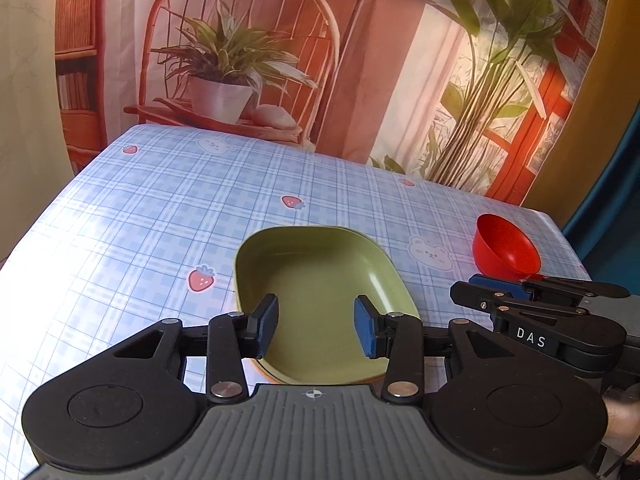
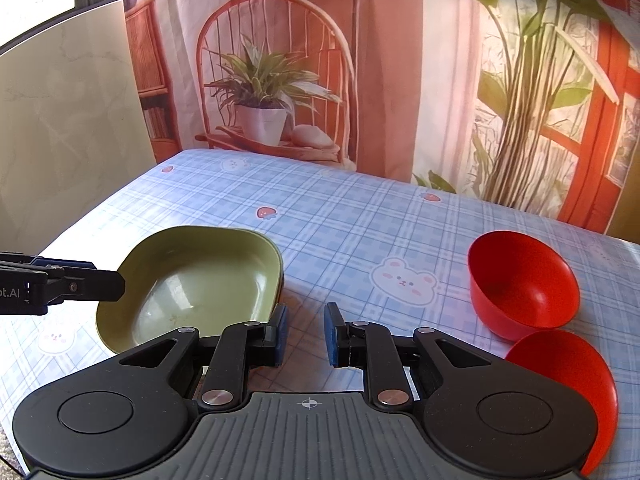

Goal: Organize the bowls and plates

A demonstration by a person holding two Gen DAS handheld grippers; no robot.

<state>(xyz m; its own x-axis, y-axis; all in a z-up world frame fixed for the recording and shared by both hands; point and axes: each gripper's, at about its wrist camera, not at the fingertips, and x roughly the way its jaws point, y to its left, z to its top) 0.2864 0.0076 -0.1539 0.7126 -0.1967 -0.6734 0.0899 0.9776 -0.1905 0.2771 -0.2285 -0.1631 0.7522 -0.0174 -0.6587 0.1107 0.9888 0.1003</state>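
On the table (image 2: 360,216) with its blue checked cloth, the green dish (image 2: 200,280) sits to the left and appears to rest on another dish, an orange rim just showing beneath it. Your left claw (image 1: 316,326) hovers over its near rim, released and holding nothing. Your right claw (image 2: 306,334) is released too, poised over bare cloth between the green dish and the two red bowls (image 2: 524,280), one tipped towards you, the other (image 2: 568,380) just beside it and partly hidden by the claw body.

The likely step is nesting the red bowls. Swing your right claw to the nearer bowl's rim, put one finger inside and one outside the wall, and clench firmly: smooth plastic may slip. Keep your left claw clear so the two don't collide.
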